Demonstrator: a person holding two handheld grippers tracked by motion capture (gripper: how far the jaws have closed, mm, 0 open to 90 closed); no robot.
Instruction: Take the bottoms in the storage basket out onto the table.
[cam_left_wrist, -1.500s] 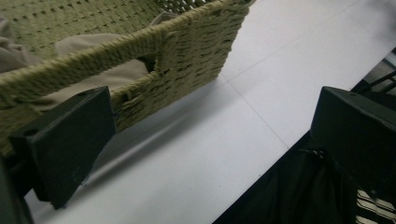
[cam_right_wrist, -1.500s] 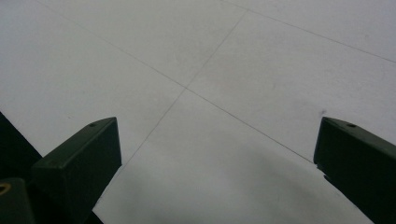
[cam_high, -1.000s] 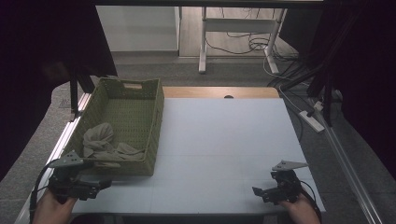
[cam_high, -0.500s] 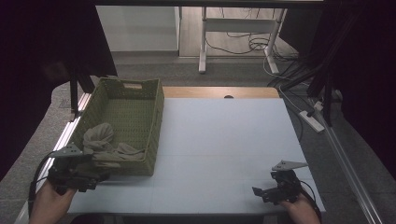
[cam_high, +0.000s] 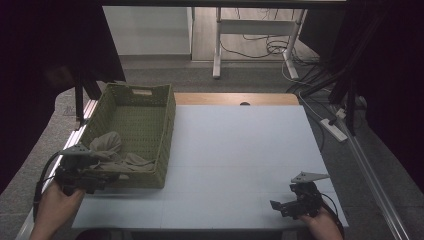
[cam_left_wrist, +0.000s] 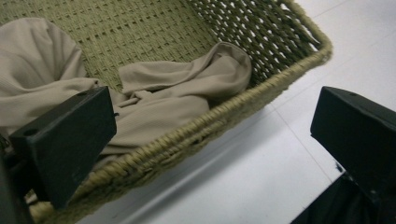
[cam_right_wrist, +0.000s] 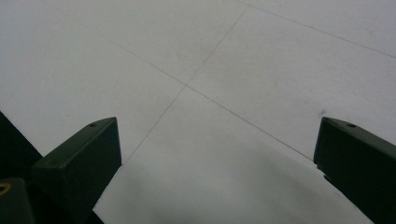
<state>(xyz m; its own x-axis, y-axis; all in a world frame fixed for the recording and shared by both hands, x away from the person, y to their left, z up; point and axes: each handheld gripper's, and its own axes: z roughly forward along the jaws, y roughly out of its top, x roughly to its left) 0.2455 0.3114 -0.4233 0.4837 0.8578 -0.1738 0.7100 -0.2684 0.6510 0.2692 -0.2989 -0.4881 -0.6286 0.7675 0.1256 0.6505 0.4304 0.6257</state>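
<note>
A green woven basket stands on the left of the white table, with a crumpled beige cloth in its near end. My left gripper hovers at the basket's near left corner, open wide. In the left gripper view the gripper straddles the basket's rim: one jaw is over the cloth, the other over the table. My right gripper stands open low over the table's near right corner. The right gripper view has bare tabletop between the gripper's jaws.
A wooden strip runs along the table's far edge. Beyond it are a desk frame and floor cables. A power strip lies off the right edge. Dark curtains hang on both sides.
My left gripper has moved forward, away from the person, up to the basket's near left corner. The right gripper has hardly moved.
</note>
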